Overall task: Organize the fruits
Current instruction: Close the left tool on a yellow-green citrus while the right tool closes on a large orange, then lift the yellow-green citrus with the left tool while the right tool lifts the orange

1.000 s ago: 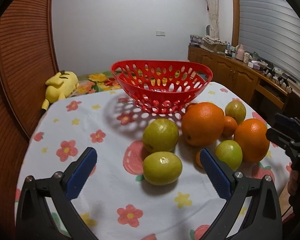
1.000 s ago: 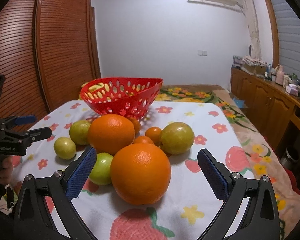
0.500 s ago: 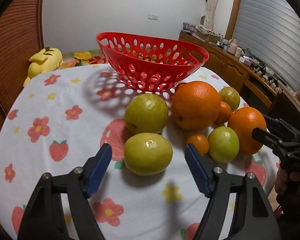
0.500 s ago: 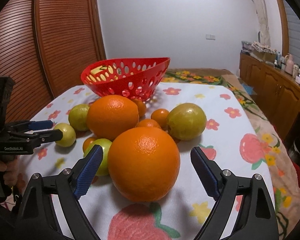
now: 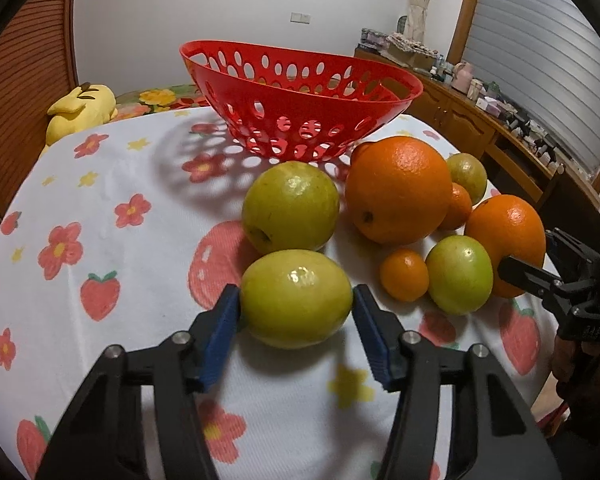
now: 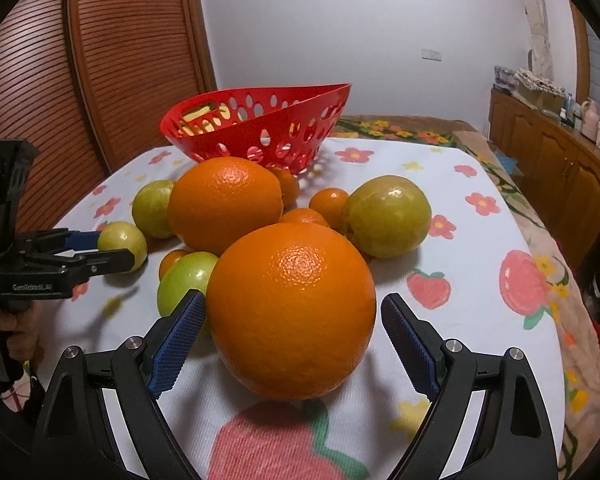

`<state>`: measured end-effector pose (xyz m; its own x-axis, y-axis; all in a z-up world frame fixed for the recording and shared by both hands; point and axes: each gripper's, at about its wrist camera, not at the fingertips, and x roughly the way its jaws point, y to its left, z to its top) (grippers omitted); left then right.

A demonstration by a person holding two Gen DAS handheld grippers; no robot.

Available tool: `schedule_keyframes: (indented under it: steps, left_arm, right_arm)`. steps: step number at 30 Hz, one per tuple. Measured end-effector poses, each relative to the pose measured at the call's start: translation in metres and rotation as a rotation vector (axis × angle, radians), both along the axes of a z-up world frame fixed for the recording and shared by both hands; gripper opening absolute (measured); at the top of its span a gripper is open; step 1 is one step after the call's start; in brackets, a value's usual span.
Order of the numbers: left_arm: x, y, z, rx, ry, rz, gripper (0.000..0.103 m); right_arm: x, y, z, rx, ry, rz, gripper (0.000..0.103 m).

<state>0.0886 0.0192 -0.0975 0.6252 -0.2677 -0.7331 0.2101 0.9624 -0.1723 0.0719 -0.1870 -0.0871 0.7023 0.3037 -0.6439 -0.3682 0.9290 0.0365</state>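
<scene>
On the flowered tablecloth (image 5: 100,200) lies a yellow-green fruit (image 5: 296,296), and my left gripper (image 5: 296,300) is closing on it, its blue pads touching both sides. The right wrist view shows that same left gripper (image 6: 116,248) around the small green fruit (image 6: 122,238). My right gripper (image 6: 292,304) straddles a big orange (image 6: 292,312). Its left pad is at the peel and a thin gap shows at the right pad. A red perforated basket (image 5: 260,120) stands behind the fruit, with nothing visible inside.
Bunched between the grippers are a second large orange (image 5: 398,188), a larger green fruit (image 5: 290,206), a green tomato-like fruit (image 5: 458,276) and small tangerines (image 5: 404,274). A yellow plush toy (image 5: 80,108) lies past the table's far left. A wooden sideboard (image 5: 480,128) stands on the right.
Both grippers have dropped and come forward. The left jaws narrowed from wide open until the pads met the yellow-green fruit. The right jaws narrowed slightly and now flank the big orange.
</scene>
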Motion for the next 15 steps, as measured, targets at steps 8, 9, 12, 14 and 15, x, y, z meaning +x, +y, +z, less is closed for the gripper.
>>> schedule_keyframes:
  steps: [8,9,12,14,15]
  left_arm:
    - [-0.002,0.000,0.001,-0.006,-0.008,0.004,0.055]
    - [-0.004,0.000,0.003,-0.010,-0.014,0.007,0.055]
    - [-0.006,0.002,0.008,-0.020,-0.030,0.014,0.055]
    - [-0.007,0.004,0.011,-0.023,-0.038,0.018,0.055]
    - [-0.008,0.005,0.013,-0.026,-0.045,0.020,0.055]
  right_arm:
    - [0.006,0.001,-0.005,-0.004,0.034,0.017,0.088]
    - [0.007,0.001,-0.005,-0.002,0.036,0.020,0.086]
    - [0.006,0.001,-0.004,0.001,0.035,0.031,0.085]
    - [0.006,0.000,-0.004,0.002,0.034,0.032,0.085]
    - [0.006,0.000,-0.004,0.003,0.034,0.030,0.084]
